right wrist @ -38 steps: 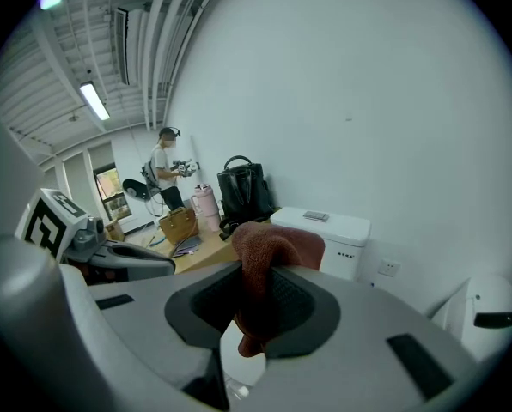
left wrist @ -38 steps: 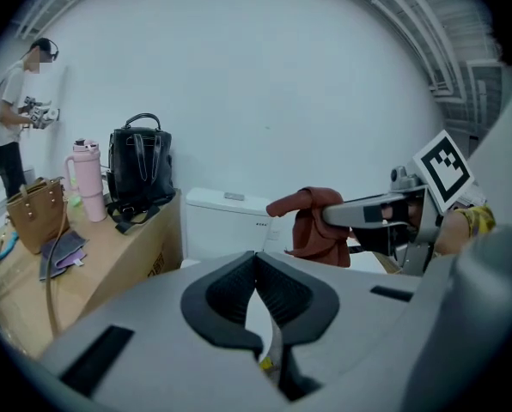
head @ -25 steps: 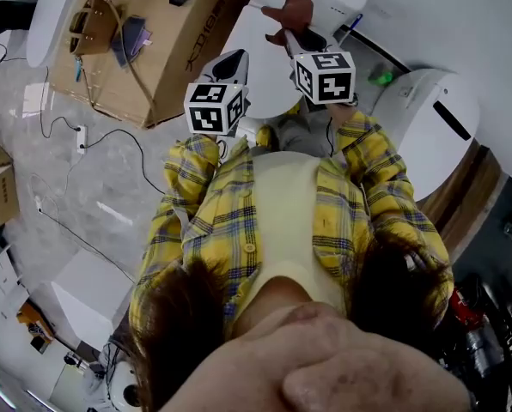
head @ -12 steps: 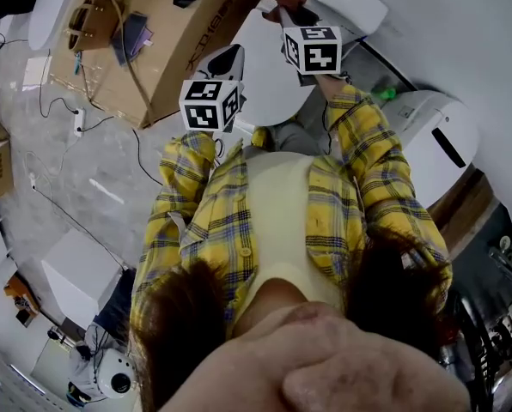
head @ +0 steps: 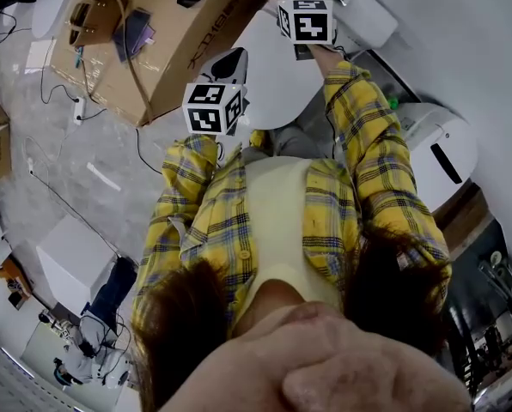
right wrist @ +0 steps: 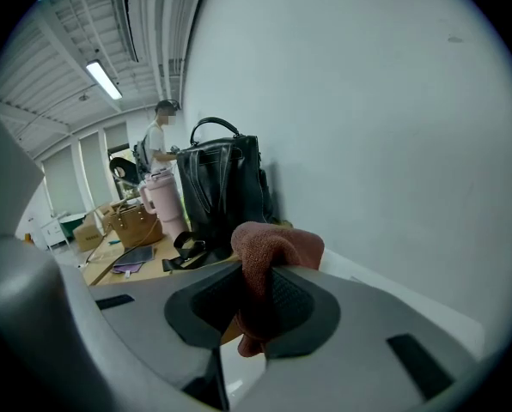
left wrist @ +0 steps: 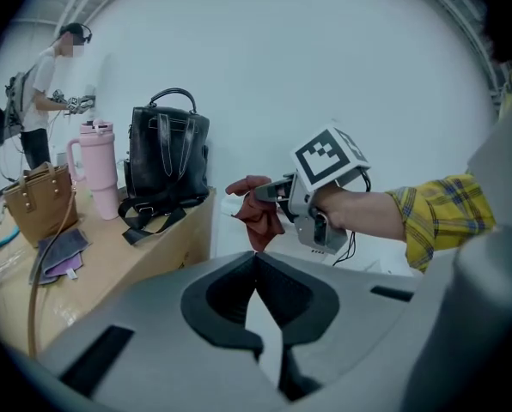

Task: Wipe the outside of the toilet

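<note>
Cloth, reddish-brown terry (right wrist: 273, 251), clenched in right gripper (right wrist: 254, 312), hangs above white toilet (head: 277, 67), while left gripper (left wrist: 258, 269), closed on nothing, sits farther back.

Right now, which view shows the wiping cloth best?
The right gripper view: the reddish-brown cloth sits centre frame, clamped between the jaws. The left gripper view shows the cloth smaller, from the side. The head view shows at most a sliver at its top edge.

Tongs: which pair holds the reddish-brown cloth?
The right tongs, clamped on the reddish-brown terry cloth. The left tongs are shut with nothing between them.
</note>
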Demonstrator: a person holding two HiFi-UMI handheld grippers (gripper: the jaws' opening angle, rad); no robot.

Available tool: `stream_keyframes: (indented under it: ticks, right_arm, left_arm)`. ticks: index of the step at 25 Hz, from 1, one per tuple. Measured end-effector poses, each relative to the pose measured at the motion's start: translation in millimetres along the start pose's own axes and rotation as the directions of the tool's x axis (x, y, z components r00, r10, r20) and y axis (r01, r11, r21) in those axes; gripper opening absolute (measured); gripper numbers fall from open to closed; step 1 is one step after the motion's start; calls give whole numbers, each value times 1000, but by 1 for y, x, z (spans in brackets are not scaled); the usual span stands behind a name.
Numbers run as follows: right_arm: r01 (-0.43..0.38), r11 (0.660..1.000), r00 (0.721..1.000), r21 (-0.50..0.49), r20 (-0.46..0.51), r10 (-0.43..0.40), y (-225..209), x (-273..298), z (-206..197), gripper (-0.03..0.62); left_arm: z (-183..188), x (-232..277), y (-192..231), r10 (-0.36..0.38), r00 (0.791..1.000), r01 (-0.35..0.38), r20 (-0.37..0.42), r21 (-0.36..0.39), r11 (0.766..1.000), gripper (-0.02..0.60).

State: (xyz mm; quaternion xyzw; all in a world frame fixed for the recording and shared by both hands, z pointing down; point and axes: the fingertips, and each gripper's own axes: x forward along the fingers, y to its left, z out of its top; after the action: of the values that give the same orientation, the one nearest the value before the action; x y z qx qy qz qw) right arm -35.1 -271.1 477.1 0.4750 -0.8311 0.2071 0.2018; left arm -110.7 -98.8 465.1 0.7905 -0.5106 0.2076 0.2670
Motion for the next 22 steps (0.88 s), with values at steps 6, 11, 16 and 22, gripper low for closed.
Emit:
stream_keyframes:
  ticks: [6,11,16,22]
  right_arm:
    - [-1,1000,998,20,-55,2,-4,28,-7,84]
    - [7,999,997,34,-75,-4,-13,38,-5,84]
    - [62,997,994,50,-92,-57,-24,31,-6,84]
    - [136,988,986,68,-107,-128,-38,8,-26,84]
  left_arm:
    - [0,8,8,24,1000,-24,-19,-17,1000,9]
    - [-1,9,2,24,999,-24,-34,-17,1000,9]
    - [-4,1,0,12,1000,-13,-25,-11,1000,9]
    - [-9,-3,3,-33,999,34,-30,8,999,9]
